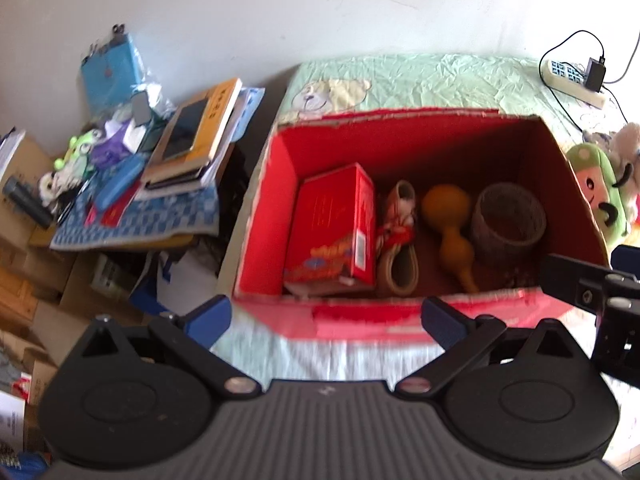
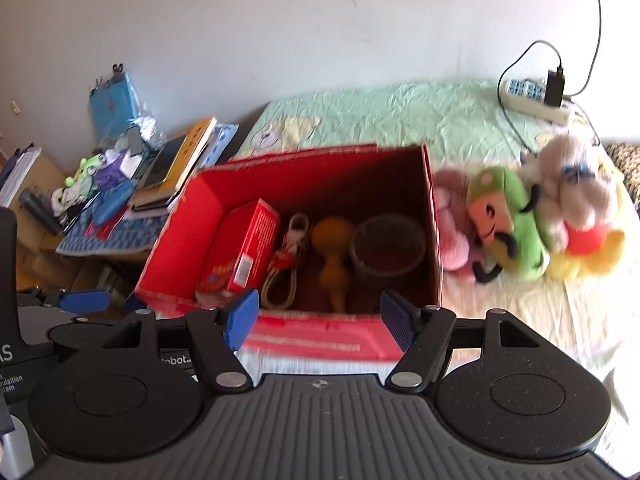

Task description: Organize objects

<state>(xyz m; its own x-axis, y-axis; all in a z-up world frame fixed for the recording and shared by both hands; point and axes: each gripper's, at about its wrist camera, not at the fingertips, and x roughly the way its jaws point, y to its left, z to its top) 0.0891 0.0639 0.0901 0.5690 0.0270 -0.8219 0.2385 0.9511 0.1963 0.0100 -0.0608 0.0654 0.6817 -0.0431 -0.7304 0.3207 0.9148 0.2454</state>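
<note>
An open red cardboard box (image 1: 276, 216) (image 2: 172, 248) stands on the bed. Inside it lie a red carton (image 1: 332, 228) (image 2: 244, 244), a coiled strap with a small figure (image 1: 400, 236) (image 2: 286, 264), a yellow gourd (image 1: 448, 220) (image 2: 334, 252) and a round woven basket (image 1: 508, 218) (image 2: 386, 248). My left gripper (image 1: 326, 320) hangs open in front of the box's near wall, nothing between its fingers. My right gripper (image 2: 320, 318) is open too, just before the same wall. Plush toys (image 2: 520, 220) (image 1: 600, 188) lie right of the box.
A cluttered side table (image 1: 160, 216) (image 2: 104, 240) left of the bed holds books, a phone and small items. Cardboard boxes (image 1: 24, 272) sit on the floor below. A power strip with charger (image 1: 576, 76) (image 2: 536, 96) lies at the bed's far right. The wall is behind.
</note>
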